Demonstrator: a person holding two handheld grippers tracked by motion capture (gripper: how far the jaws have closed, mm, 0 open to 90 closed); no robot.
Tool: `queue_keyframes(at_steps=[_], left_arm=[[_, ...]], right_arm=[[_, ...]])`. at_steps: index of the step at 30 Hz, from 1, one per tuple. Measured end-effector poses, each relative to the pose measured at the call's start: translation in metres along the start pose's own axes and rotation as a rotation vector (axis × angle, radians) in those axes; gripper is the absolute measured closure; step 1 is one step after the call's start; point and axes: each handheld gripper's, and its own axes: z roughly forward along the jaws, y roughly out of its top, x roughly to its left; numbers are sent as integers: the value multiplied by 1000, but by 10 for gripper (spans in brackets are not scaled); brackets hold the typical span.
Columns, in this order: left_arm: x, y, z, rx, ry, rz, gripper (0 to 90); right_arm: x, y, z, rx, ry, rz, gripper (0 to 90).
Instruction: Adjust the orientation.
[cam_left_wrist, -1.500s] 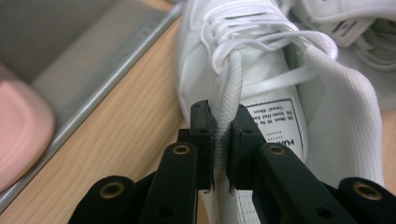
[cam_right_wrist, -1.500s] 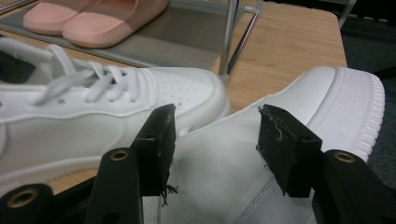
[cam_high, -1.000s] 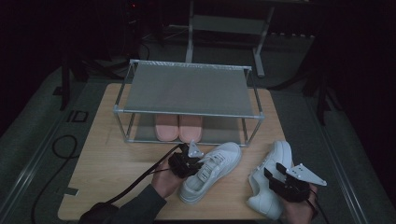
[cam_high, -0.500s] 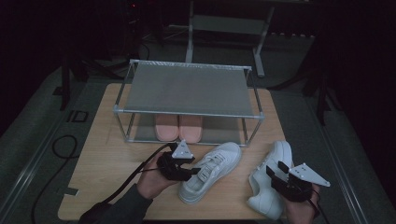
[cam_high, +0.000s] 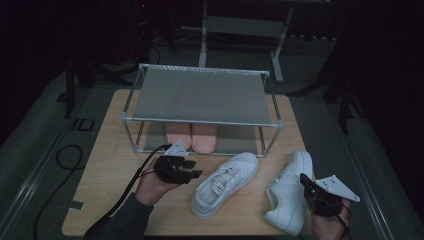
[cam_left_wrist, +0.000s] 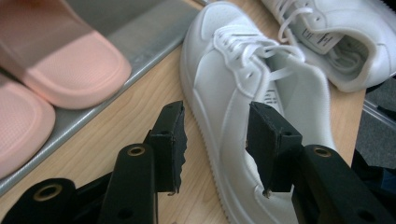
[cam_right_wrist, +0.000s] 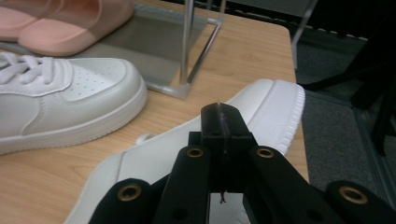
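A: Item under handling: the left white sneaker (cam_high: 225, 185). It lies on the desk (cam_high: 115, 165) in front of the shoe rack (cam_high: 200, 95), toe angled up toward the rack and heel toward the person. Its mate, the right white sneaker (cam_high: 289, 192), lies just beside it, toe also toward the rack.

B: Handling estimate?

A: Light, I judge. The sole is stiff rubber and the upper is soft and padded, so it will dent under a pinch. The smooth sidewall looks slippery and the laces are loose, so neither makes a good hold. The best hold is probably one jaw inside the opening and one outside, on the heel collar or the side wall.

B: Gripper status?

A: The left gripper (cam_high: 192, 169) is released. It sits just left of that sneaker's midsection with nothing between the pads. Its jaws have just been easing slightly inward, and in the left gripper view they frame the shoe's side without touching it. The right gripper (cam_high: 306, 181) is at the heel of the right sneaker. Its jaws have just been closing and are now clenched flat together. I cannot tell whether any thin edge of the shoe is caught between them.

B: Surroundings?

A: A pair of pink slippers (cam_high: 191, 136) sits on the rack's lower shelf. The top shelf is bare.
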Motion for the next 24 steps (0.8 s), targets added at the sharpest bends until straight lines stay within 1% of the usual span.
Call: queue_keyframes(at_steps=[4, 7, 11, 14, 18, 24], left_arm=[[1, -2, 2, 9, -3, -5, 566], [2, -2, 3, 14, -15, -11, 566], [2, -3, 4, 22, -17, -11, 566], [3, -3, 4, 21, -16, -15, 566], [4, -3, 3, 17, -9, -23, 569], [4, -4, 5, 30, -13, -28, 569]], right_arm=[[-3, -2, 1, 10, -17, 20, 897], [-6, -4, 1, 24, -33, 27, 898], [-8, -6, 2, 38, -49, 31, 897], [-9, -8, 3, 42, -50, 40, 898], [-9, -8, 3, 42, -50, 41, 898], [-13, -10, 0, 46, -59, 55, 899]])
